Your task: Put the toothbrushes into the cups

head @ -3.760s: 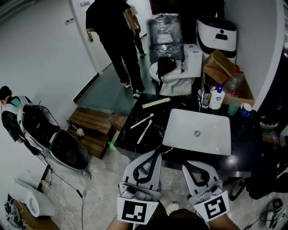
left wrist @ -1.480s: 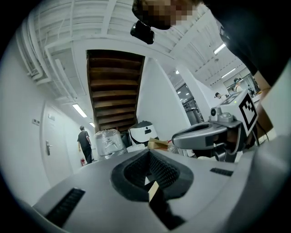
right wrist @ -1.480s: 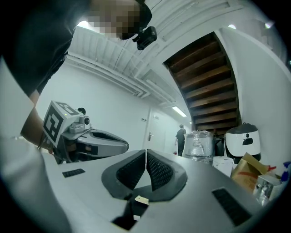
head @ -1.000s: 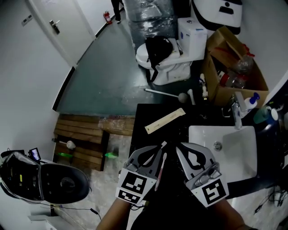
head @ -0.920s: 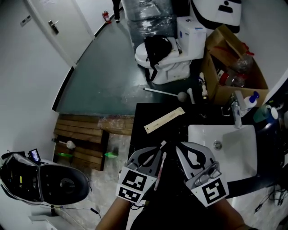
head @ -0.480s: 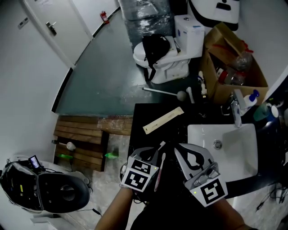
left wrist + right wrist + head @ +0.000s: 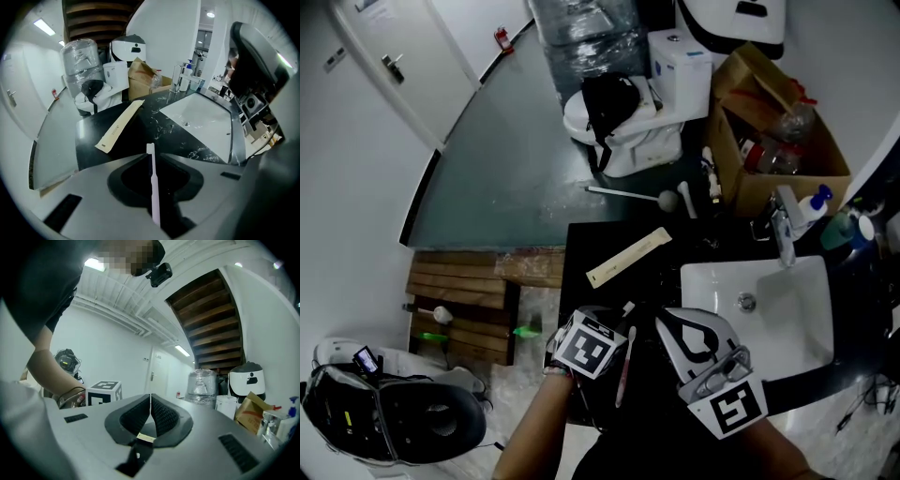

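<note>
1. At the black worktop's (image 7: 578, 246) left end, my left gripper (image 7: 153, 154) tilts down. Its jaws have just been opening and stand slightly apart around a pale toothbrush (image 7: 152, 180).
2. Right gripper (image 7: 150, 395): jaws together, empty.
3. Beige strip's (image 7: 119, 125) print: unreadable.
4. Only the head view shows the wooden floor pallet (image 7: 455, 292).

In the head view the cube (image 7: 586, 344) of the left claw (image 7: 151, 158) hides its jaws, just opening with the toothbrush (image 7: 623, 361) between them; teal and blue vessels (image 7: 836, 232) by the tap (image 7: 782, 234) are too small to identify.
</note>
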`<state>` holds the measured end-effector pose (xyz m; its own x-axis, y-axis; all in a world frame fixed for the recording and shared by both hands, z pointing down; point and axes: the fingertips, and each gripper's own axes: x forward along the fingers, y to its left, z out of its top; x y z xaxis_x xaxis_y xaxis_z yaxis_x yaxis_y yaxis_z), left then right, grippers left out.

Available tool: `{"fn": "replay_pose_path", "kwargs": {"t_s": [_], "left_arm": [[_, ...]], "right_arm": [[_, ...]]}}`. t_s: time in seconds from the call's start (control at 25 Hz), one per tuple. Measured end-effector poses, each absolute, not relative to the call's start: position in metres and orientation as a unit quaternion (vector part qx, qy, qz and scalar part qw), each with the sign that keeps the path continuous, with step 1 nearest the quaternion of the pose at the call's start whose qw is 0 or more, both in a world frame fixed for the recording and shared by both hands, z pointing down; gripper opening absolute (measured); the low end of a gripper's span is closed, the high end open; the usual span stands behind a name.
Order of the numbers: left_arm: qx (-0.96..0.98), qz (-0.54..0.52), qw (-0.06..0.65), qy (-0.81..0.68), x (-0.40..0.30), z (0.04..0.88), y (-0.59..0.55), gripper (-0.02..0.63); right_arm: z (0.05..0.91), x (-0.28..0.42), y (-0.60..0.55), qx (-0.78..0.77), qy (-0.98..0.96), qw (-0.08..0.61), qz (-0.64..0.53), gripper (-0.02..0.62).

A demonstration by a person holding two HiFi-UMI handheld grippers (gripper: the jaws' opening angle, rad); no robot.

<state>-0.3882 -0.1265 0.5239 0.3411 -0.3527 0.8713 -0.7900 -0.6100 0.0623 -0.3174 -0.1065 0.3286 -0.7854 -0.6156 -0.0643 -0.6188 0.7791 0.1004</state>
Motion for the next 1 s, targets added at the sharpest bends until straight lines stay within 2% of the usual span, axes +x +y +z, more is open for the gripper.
{"fn": "replay_pose_path", "kwargs": {"t_s": [0.28,0.84,1.0], "left_arm": [[0.756,0.495,0.287,-0.32,-0.387,0.555,-0.12,0.066],[0.74,0.52,0.295,-0.308,-0.391,0.564,-0.123,0.025],[0.756,0.5,0.265,-0.329,-0.391,0.551,-0.129,0.023]], "right_arm": [[0.338,-0.312,-0.106,-0.327,0.944,0.003,0.05,0.032],[0.341,-0.314,-0.109,-0.324,0.945,-0.002,0.046,0.032],[0.341,-0.312,-0.11,-0.328,0.943,-0.001,0.049,0.032]]}}
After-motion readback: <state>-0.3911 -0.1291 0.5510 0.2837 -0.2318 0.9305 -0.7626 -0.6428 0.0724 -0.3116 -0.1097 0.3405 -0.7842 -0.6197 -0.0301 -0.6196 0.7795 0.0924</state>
